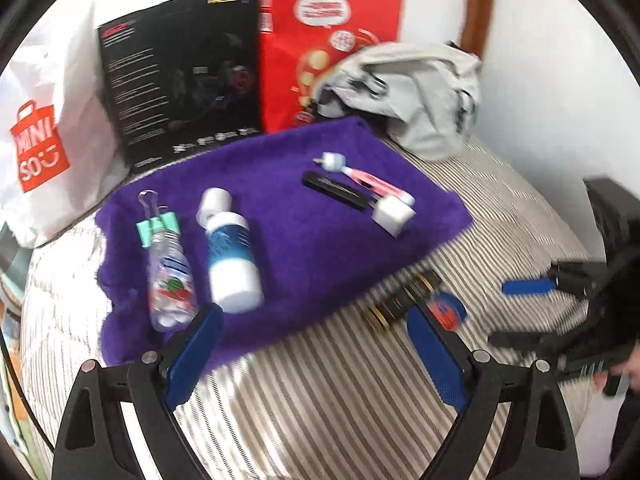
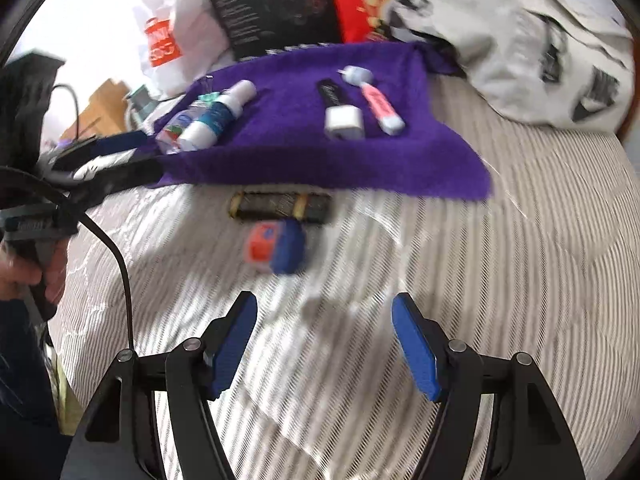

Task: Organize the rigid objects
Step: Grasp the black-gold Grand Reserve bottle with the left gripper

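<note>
Near first, right wrist view: right gripper (image 2: 324, 344) at bottom centre, fingers (image 2: 234, 344) spread wide, nothing btwn them, hovering over bare striped bedding (image 2: 520, 264). Aimed up-frame at blue/orange item (image 2: 276, 246), centre of frame, blurred, can't tell what exactly. Just beyond it, dark bar w/ gold bands (image 2: 282, 207), lying crosswise, just short of towel (image 2: 320, 156) edge. Both off the towel, so prob. the two left to sort; judged, not seen.

Left edge of same view: hand (image 2: 24, 272) gripping handle of left gripper, cable looping down, tool reaching toward towel's near-left corner.

Left wrist view: left gripper (image 1: 316, 354) at bottom, also wide open and empty. Left finger tip close by clear bottle (image 1: 170, 280) and white bottle (image 1: 232, 256), touching or not can't tell. Right finger tip overlapping the blue/orange item and bar in frame, lower right of centre.

On towel, centre of frame: bottles laid side by side at left w/ green clip (image 1: 158, 224) at clear bottle's neck; black stick (image 1: 336, 191), pink item (image 1: 372, 184), white cube (image 1: 394, 213) grouped at right. Looks like like-with-like rows, towel as sorting mat.

Far, top of frame: white bag (image 1: 44, 120), black box (image 1: 180, 72), red box (image 1: 320, 40), grey bag (image 1: 420, 92) against wall, likely just backdrop.

Right gripper also visible at right edge, blurred.
</note>
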Tool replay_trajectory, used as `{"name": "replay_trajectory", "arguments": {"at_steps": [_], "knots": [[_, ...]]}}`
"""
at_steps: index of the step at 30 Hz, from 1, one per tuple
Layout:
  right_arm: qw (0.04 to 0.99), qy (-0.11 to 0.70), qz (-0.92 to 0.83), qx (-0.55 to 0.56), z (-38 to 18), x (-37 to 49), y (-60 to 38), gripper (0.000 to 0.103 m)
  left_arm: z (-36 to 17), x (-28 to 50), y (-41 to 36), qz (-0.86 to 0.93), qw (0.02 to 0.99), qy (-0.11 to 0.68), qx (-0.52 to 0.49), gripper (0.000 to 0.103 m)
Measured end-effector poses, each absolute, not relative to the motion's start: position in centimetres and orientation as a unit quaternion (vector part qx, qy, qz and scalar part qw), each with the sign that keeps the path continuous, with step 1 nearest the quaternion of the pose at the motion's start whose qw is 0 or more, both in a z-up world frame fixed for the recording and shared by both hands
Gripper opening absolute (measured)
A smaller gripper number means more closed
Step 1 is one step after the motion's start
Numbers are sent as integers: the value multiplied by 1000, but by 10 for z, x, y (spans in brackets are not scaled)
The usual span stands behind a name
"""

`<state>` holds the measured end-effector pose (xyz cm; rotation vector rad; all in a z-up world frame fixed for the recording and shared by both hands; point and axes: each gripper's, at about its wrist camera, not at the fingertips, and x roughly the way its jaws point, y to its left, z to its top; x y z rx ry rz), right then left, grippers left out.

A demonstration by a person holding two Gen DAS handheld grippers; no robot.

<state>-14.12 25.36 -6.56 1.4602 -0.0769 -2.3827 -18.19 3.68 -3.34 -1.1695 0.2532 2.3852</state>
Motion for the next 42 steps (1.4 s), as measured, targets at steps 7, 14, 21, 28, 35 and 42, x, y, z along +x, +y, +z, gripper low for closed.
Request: {"name": "replay_trajectory", "arguments": {"at_steps": [7,14,21,28,35,42], "knots": [[147,-48,-836,526,-69,-123,281,70,-53,-164,70,854,280,158,-410,81],[128,-73,-837,527,-65,-104,310,70,-81,-174,89,832,293,196,-428,70],[125,-78,-829,539,-71,-103,318,71,-89,-184,100,823,315,202,-427,70],[137,-75,-825,543,-76,-107,314,80,-89,-188,107,807,343,207,-433,68],[144,-77,-824,542,-77,-107,315,80,-83,-183,120,796,374,215,-425,68],[147,-77,-824,542,-78,-104,315,80,-89,-191,132,778,393,224,-436,55]]}}
